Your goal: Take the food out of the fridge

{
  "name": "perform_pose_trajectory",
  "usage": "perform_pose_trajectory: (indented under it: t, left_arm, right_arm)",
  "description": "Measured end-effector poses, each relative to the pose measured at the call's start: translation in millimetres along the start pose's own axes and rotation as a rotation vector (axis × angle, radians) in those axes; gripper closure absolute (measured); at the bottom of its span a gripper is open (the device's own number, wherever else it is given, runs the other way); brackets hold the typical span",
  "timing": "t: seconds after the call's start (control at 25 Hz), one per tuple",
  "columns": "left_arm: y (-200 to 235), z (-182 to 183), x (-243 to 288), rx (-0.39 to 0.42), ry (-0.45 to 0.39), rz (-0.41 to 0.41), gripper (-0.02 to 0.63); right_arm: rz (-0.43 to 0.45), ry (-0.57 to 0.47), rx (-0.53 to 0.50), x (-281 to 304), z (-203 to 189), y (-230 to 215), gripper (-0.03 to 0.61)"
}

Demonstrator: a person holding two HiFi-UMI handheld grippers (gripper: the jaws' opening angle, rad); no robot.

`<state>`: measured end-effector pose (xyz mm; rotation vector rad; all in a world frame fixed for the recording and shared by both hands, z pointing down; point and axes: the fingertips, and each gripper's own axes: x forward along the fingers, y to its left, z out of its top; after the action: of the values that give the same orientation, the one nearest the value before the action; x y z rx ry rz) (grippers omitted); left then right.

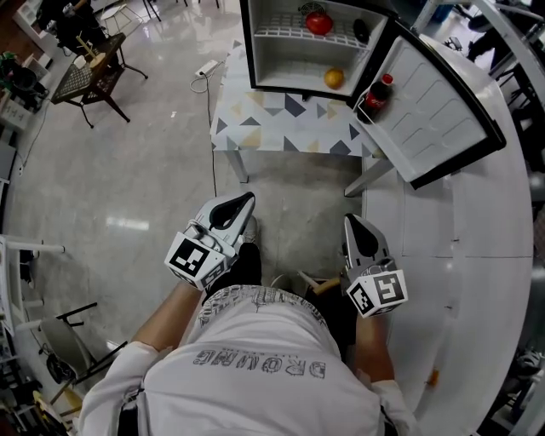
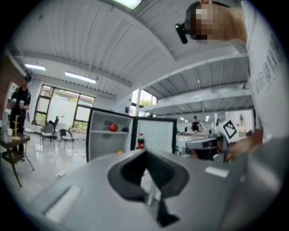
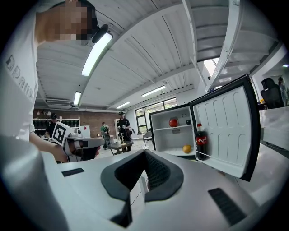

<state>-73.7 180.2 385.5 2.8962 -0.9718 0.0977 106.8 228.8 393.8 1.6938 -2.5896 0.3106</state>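
Left claw: your left claw (image 2: 145, 151) is clenched, jaw tips pressed together with nothing between them; in the head view it sits at 7 o'clock of centre, just in front of your body, and points toward 1 o'clock.
Right claw: your right claw (image 3: 144, 152) is also clenched and empty, its ribbed pads meeting at the tip; in the head view it sits at 5 o'clock of centre and points toward 12 o'clock, well apart from the left one.
Fridge: the small fridge (image 1: 281, 68) stands at your 12 o'clock on a tabletop (image 1: 281, 119) covered in a triangle pattern; both claws are well short of it.
Door: the door (image 1: 443, 102) is swung wide open toward 2 o'clock, its white inner side facing you.
Red round fruit: a red round fruit (image 1: 318, 22) rests on the upper wire shelf (image 1: 289, 36), near the middle; you cannot tell from here whether it is a tomato or an apple.
Dark item: a small dark item (image 1: 361, 31) lies on the same shelf at 3 o'clock of the red fruit, near the hinge side; too small to identify.
Orange fruit: an orange fruit (image 1: 334, 78) sits on the fridge's bottom, at 6 o'clock of the red fruit, toward the door side.
Cola bottle: a cola bottle (image 1: 377, 94) with a red cap stands upright in the door's rack, at 4 o'clock of the orange fruit.
Surroundings: a shiny grey floor (image 1: 153, 170) lies between you and the tabletop; a dark chair (image 1: 89, 77) stands at 10 o'clock.
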Motion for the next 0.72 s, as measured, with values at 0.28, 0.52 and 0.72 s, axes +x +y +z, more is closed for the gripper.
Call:
perform_pose_trajectory:
  t: [0.28, 0.52, 0.72]
  left_arm:
    - [57, 4, 34, 0.007, 0.013, -0.032, 0.606]
    - [112, 2, 59, -0.006, 0.021, -0.043, 0.606]
    - [154, -2, 79, -0.033, 0.017, -0.046, 0.606]
  right_arm:
    - [-0.032, 0.002, 0.028, 58, 3, -17, 0.585]
    - [-0.036, 0.016, 0.028, 117, 9, -25, 0.584]
    - [-0.026, 0.035, 0.022, 163, 12, -29, 0.584]
